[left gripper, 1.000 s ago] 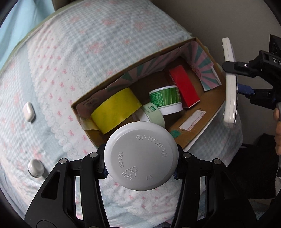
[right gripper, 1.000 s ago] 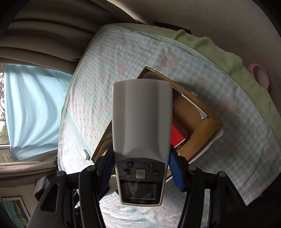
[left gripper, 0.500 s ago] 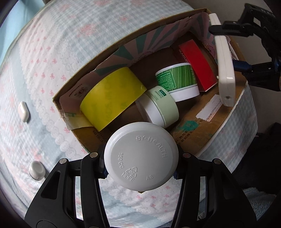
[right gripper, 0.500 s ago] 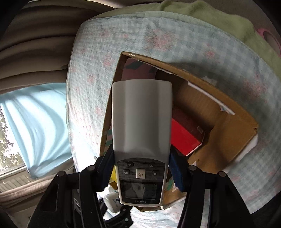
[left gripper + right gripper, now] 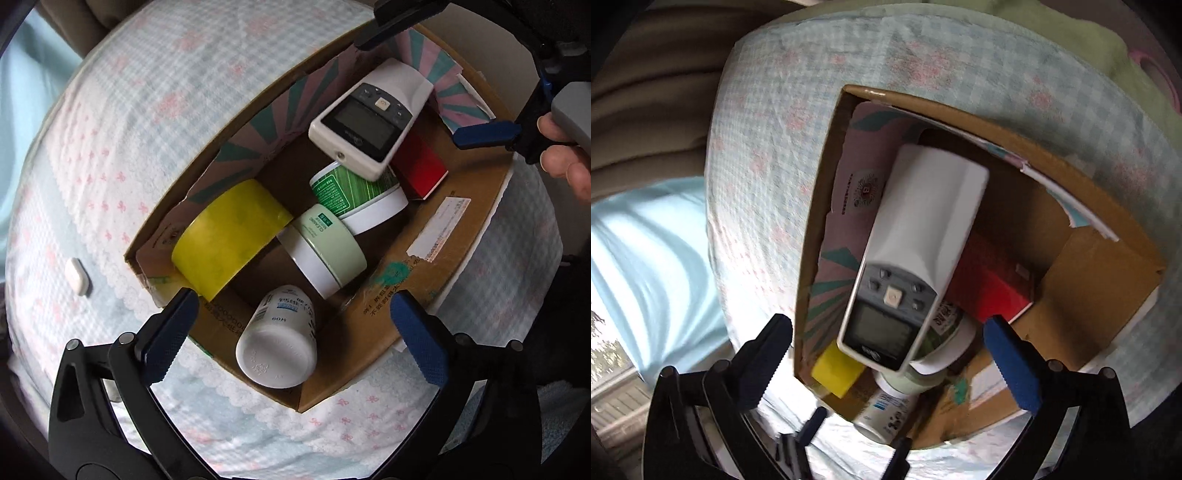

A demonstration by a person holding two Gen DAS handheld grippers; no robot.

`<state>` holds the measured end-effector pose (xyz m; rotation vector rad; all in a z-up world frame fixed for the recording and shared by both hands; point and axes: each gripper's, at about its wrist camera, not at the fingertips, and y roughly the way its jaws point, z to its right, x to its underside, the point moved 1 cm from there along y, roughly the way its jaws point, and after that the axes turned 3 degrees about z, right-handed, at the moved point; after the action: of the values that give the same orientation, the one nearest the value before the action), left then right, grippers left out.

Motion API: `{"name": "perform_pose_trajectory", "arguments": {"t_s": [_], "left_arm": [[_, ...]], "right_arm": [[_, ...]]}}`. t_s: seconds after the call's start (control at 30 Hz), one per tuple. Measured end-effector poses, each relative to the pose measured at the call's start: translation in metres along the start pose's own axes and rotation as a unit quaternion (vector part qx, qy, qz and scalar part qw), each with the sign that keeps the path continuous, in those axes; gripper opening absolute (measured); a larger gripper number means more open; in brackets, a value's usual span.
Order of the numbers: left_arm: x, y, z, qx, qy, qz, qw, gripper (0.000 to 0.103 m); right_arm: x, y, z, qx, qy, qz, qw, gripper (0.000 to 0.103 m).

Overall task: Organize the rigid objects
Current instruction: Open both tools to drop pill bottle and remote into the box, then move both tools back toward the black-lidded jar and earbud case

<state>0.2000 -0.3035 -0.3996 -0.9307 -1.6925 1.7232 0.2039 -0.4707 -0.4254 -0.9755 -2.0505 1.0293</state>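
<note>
A cardboard box (image 5: 436, 280) lies on the checked bedspread. In it are a yellow tape roll (image 5: 225, 236), a pale green jar (image 5: 325, 251), a green striped tub (image 5: 354, 192), a red box (image 5: 417, 162), a white pill bottle (image 5: 277, 347) and a white remote-like device (image 5: 369, 114) resting on the tub. My left gripper (image 5: 295, 328) is open just above the bottle. My right gripper (image 5: 890, 354) is open above the device (image 5: 912, 251), and shows in the left wrist view (image 5: 436, 77) at the top right. The box (image 5: 1108, 280) fills the right wrist view.
Two small white items lie on the bedspread left of the box, one (image 5: 77, 277) in plain view. A green blanket (image 5: 1071, 33) and a pink ring (image 5: 1156, 66) lie beyond the box. A light blue curtain (image 5: 646, 258) hangs at the left.
Both grippers have opened and let go. The white bottle has dropped into the near end of the box, and the white device has landed on the green tub.
</note>
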Motion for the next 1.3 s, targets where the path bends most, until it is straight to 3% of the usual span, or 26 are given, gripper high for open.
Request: {"name": "perform_pose_trajectory", "arguments": {"t_s": [0.47,0.87,1.1,1.3], "left_arm": [[0.004,-0.027,-0.002,-0.001,-0.005,0.025,0.9997,0.103],[0.052,-0.091,-0.001,-0.023,-0.05,0.071,0.9959,0.103],[0.106,-0.137,-0.014,-0.067,-0.115,0.1,0.9861,0.103],[0.165,-0.169,-0.048,-0.09,-0.209,0.132,0.9647,0.103]], "right_arm": [[0.018,-0.03,0.015,0.019,-0.034,0.015,0.999,0.103],[0.064,-0.081,-0.001,0.039,-0.122,0.049,0.991,0.103],[0.105,-0.11,-0.022,0.105,-0.233,0.072,0.964,0.103],[0.15,-0.128,-0.054,0.13,-0.351,0.126,0.919,0.103]]}}
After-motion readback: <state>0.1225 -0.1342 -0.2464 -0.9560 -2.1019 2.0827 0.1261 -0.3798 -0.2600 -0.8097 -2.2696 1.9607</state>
